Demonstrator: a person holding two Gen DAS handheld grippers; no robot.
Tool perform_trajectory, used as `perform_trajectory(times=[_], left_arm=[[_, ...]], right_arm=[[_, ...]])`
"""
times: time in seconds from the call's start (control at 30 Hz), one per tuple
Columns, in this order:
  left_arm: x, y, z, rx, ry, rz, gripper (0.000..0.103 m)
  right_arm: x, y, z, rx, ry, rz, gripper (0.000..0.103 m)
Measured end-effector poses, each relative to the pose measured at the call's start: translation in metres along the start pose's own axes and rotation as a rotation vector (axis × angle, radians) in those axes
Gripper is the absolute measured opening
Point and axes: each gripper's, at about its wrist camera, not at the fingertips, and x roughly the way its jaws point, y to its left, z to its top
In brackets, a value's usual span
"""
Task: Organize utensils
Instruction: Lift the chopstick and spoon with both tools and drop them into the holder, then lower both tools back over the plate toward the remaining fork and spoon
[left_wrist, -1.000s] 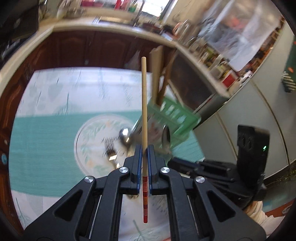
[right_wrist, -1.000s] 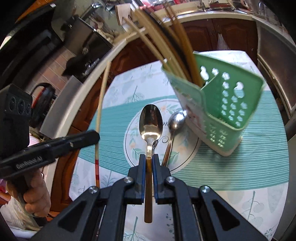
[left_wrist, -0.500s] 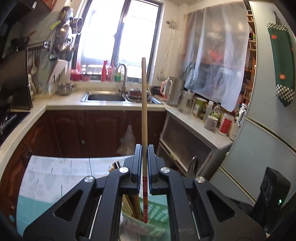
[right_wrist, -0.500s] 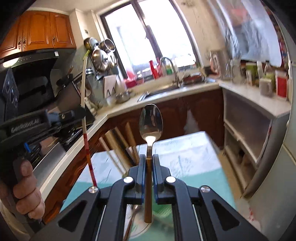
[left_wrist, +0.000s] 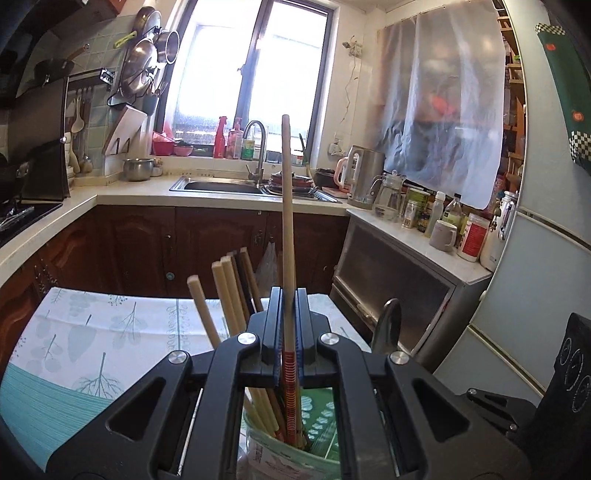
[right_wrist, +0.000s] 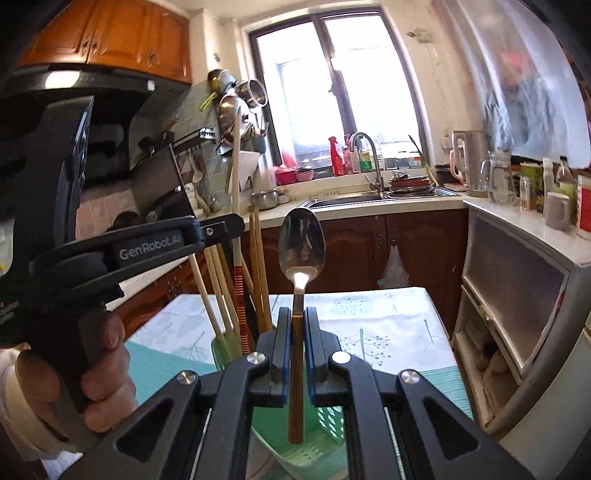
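Left wrist view. Left tool is clamping a single chopstick upright at frame centre; its red-striped lower end is hanging over the green utensil holder at bottom centre. Other chopsticks are standing in the holder, leaning toward the left of the frame. A leaf-print cloth is covering the counter at lower left. A sink is sitting under the window at upper centre. A dark spoon bowl is showing right of the tool.

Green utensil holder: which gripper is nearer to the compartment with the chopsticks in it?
Left. The left gripper holds its chopstick upright right over the standing chopsticks in the green utensil holder. The right gripper, holding the spoon, hovers over another compartment.
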Motion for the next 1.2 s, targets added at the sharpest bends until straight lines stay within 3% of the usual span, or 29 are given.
perform_trajectory(times=[0.27, 0.4, 0.63, 0.83, 1.2], left_arm=[[-0.007, 0.006, -0.039, -0.005, 0.118, 0.036, 0.005], [-0.022, 0.018, -0.052, -0.067, 0.179, 0.041, 0.005], [-0.056, 0.036, -0.071, -0.092, 0.297, 0.079, 0.006], [-0.077, 0.061, -0.088, -0.14, 0.411, 0.14, 0.006], [-0.102, 0.098, -0.118, -0.173, 0.512, 0.231, 0.006]], right_arm=[[0.003, 0.01, -0.018, -0.065, 0.129, -0.008, 0.007], [-0.011, 0.01, -0.016, -0.033, 0.114, -0.013, 0.022], [-0.029, 0.021, -0.013, 0.005, 0.123, -0.008, 0.022], [-0.027, 0.037, -0.022, 0.022, 0.197, -0.005, 0.022], [-0.015, 0.065, -0.033, 0.025, 0.338, -0.04, 0.022]])
